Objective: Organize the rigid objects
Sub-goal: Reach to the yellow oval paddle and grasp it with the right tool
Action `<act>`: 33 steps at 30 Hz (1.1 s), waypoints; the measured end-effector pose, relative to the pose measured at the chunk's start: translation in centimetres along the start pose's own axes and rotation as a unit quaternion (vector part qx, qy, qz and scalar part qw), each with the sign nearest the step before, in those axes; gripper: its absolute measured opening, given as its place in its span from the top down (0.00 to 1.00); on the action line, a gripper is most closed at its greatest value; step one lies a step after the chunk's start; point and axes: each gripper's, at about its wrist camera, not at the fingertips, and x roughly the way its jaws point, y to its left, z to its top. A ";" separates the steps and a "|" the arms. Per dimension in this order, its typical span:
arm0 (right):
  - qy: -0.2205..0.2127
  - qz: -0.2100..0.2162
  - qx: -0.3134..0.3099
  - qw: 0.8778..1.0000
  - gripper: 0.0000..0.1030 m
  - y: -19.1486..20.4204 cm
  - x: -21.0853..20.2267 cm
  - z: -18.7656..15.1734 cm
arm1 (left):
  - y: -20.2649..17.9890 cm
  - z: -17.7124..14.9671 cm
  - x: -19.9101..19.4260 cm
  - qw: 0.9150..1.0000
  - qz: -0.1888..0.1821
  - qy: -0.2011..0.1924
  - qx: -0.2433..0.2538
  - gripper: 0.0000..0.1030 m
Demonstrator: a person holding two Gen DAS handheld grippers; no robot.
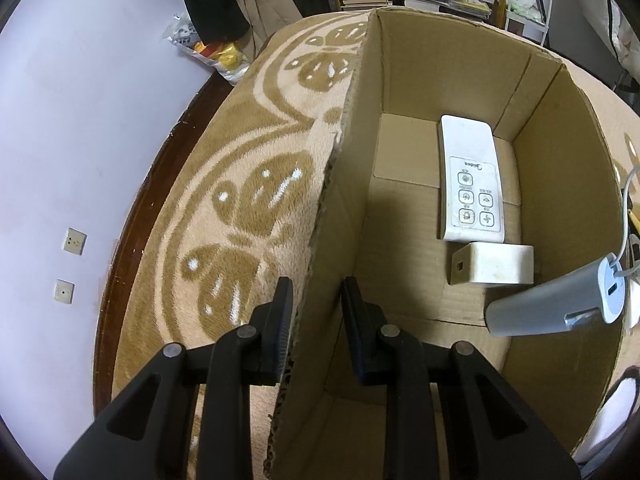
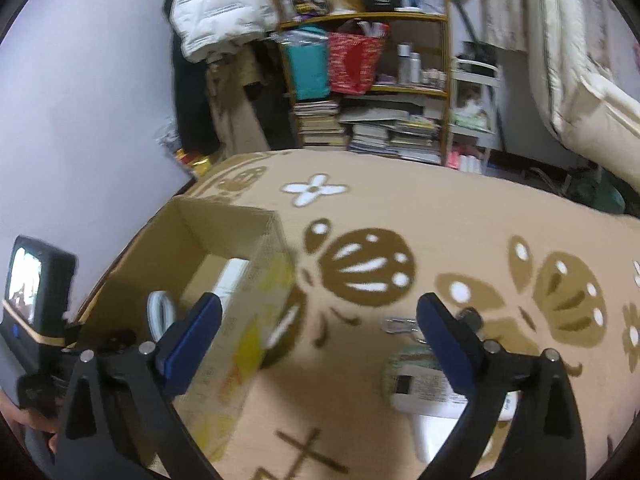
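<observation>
A cardboard box (image 1: 360,128) stands open on a patterned blanket (image 1: 248,200). In it lie a white remote control (image 1: 472,184) and a white adapter block (image 1: 496,264). A grey cylindrical device (image 1: 560,304) with a white cable hangs over the box's right wall. My left gripper (image 1: 316,300) straddles the box's left wall, one finger on each side, with a gap on the inner side. My right gripper (image 2: 320,320) is open and empty above the blanket, right of the box (image 2: 248,280). A white device (image 2: 424,392) lies under its right finger.
A metal clip (image 2: 400,325) lies on the blanket (image 2: 460,232) between the right gripper's fingers. A cluttered bookshelf (image 2: 368,80) stands beyond the blanket. A purple wall (image 1: 80,120) with sockets is on the left. A bag (image 1: 216,52) lies by the wall.
</observation>
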 end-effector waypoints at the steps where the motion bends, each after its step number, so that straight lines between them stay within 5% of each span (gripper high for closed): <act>1: -0.001 -0.004 0.010 1.000 0.00 -0.5 0.0 -0.1 | 0.0 0.0 0.0 1.000 -0.001 0.000 -0.001 0.77; 18: 0.063 -0.071 0.091 0.991 0.00 -10.9 2.8 -2.2 | -0.4 0.0 0.0 1.000 0.009 0.000 0.009 0.76; 33: 0.140 -0.089 0.098 0.981 0.00 -12.6 5.6 -4.3 | -0.6 0.1 -0.1 1.000 0.013 0.001 0.013 0.76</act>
